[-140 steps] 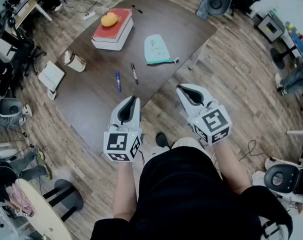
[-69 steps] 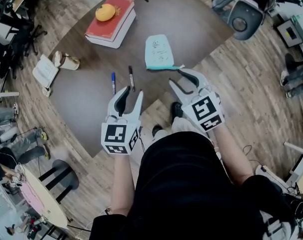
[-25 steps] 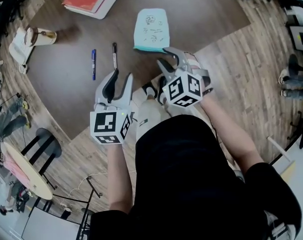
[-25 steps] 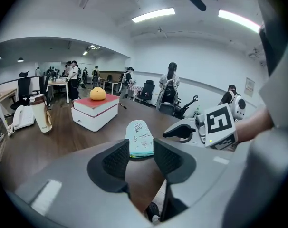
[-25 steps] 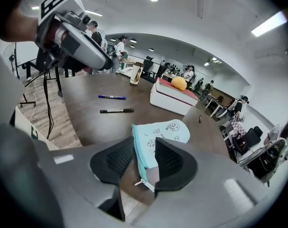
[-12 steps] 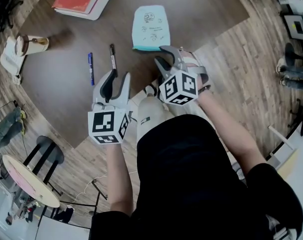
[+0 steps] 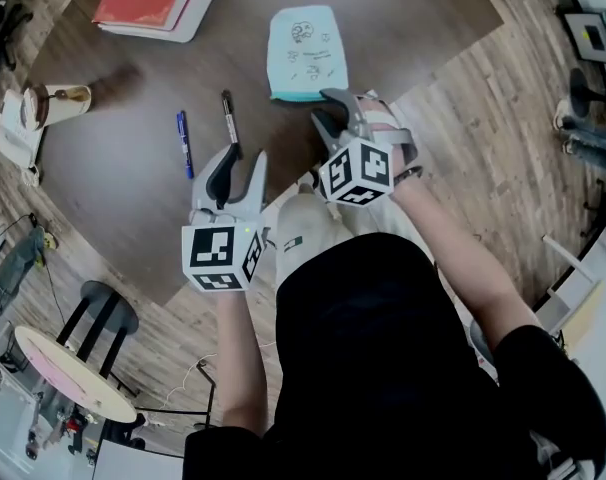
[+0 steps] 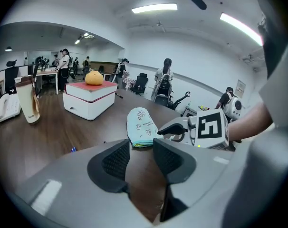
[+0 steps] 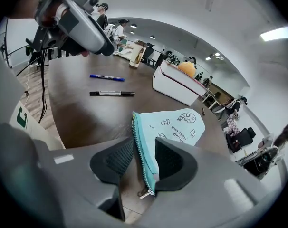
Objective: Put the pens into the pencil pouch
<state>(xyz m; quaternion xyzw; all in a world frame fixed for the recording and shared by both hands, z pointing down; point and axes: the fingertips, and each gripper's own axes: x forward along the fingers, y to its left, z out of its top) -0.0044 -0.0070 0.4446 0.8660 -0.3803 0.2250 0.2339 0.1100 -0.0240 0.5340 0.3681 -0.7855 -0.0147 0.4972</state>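
A light blue pencil pouch with cartoon prints lies flat on the dark table. Its zipper edge faces my right gripper. That gripper hovers open just short of the edge, and in the right gripper view the zipper runs between its jaws. A blue pen and a black pen lie side by side to the left of the pouch. My left gripper is open and empty, just short of the black pen's near end. In the left gripper view the pouch shows ahead.
A stack of books with an orange fruit on top sits at the table's far left. A paper cup stands at the left edge. Chairs, desks and people fill the room beyond. The table's near edge is under my grippers.
Both grippers have moved forward from in front of the table to over its near edge. The right one has closed in on the pouch's zipper edge, the left one on the pens.
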